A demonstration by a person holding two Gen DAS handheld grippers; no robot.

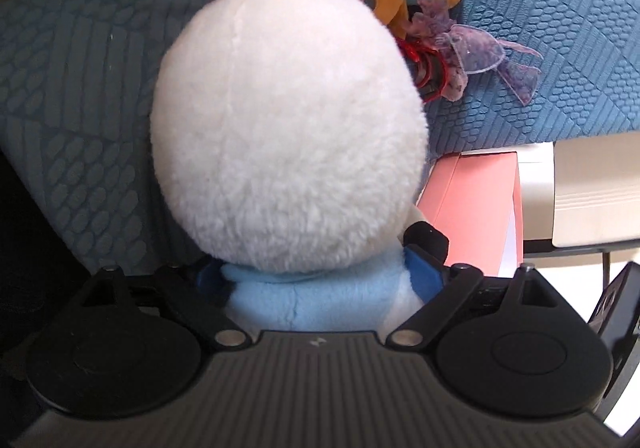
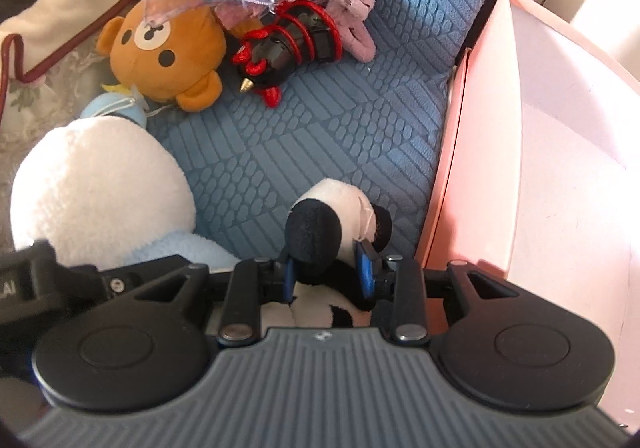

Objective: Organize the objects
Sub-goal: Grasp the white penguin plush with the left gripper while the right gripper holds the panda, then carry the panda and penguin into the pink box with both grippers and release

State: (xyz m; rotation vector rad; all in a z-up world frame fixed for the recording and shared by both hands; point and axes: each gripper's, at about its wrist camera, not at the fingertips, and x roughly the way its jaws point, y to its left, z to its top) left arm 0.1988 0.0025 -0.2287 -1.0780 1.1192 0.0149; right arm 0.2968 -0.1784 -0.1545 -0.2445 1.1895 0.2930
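Brown bear (image 2: 168,48) (sofa (image 2: 320,136)) beyond gripped panda (image 2: 332,224).

A blue textured cushion cover (image 2: 320,144), embossed with ribbed and pebbled patches, fills the middle of both views. At the upper left of the right wrist view lies floral fabric (image 2: 36,96) beside a cream cloth with dark red piping (image 2: 60,36). At the right edge of the left wrist view stands pale cream furniture (image 1: 592,192), with bright light on the floor (image 1: 568,268) below it.
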